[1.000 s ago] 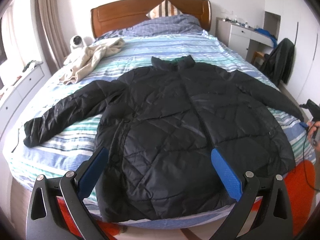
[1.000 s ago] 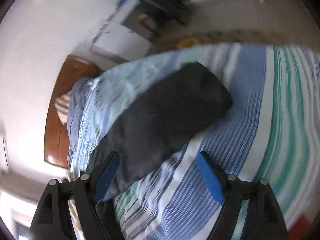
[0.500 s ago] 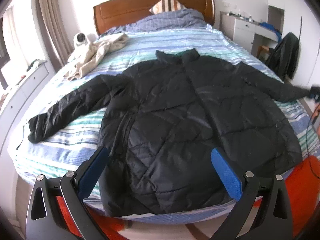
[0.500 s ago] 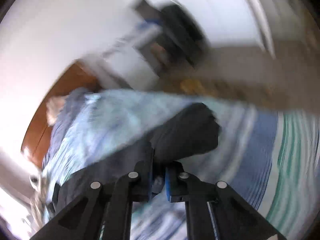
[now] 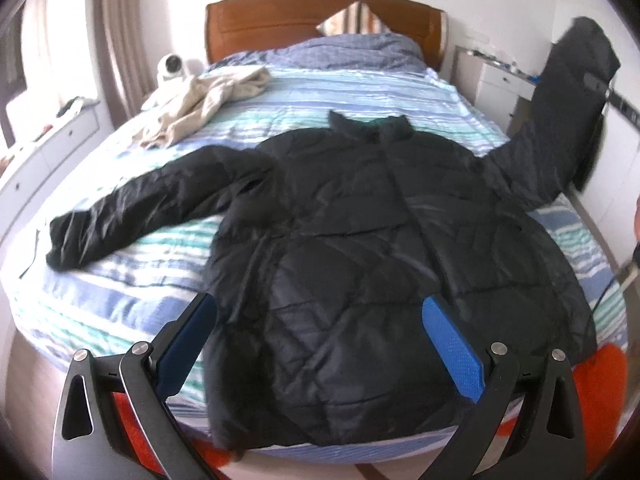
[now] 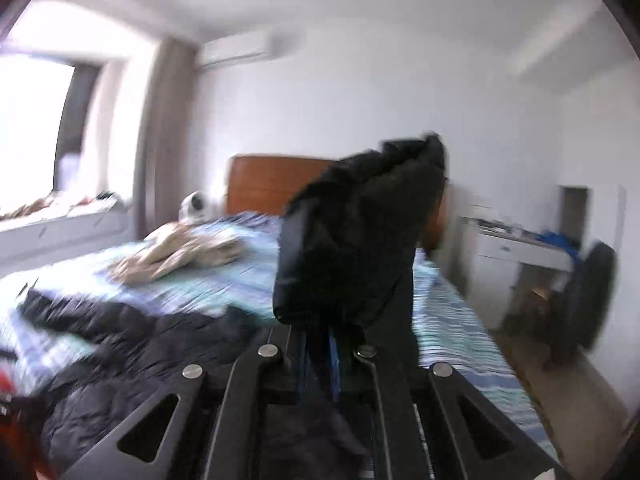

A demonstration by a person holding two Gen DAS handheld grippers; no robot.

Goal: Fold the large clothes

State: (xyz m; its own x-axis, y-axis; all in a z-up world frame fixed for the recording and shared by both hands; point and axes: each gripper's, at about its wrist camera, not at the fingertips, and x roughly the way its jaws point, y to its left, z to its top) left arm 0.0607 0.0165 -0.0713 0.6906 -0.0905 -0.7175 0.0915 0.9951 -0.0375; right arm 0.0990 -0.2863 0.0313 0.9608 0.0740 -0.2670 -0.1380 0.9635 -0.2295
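A black quilted jacket (image 5: 380,248) lies front up on the striped bed (image 5: 120,280), collar toward the headboard, hem at the near edge. Its left sleeve (image 5: 132,208) lies flat on the bed. Its right sleeve (image 5: 568,104) is lifted high in the air at the right. My right gripper (image 6: 320,344) is shut on that sleeve's cuff (image 6: 360,232), which folds over above the jaws. My left gripper (image 5: 320,344) is open and empty, hovering above the jacket's hem.
A beige garment (image 5: 204,100) lies crumpled at the bed's far left, by a small white camera (image 5: 172,66). A wooden headboard (image 5: 280,20) and pillows are at the back. A white dresser (image 5: 496,80) stands right of the bed. An orange rug (image 5: 600,392) lies below.
My right gripper closed on the right sleeve's cuff and lifted it up off the bed. My left gripper stayed open and drew back slightly from the jacket.
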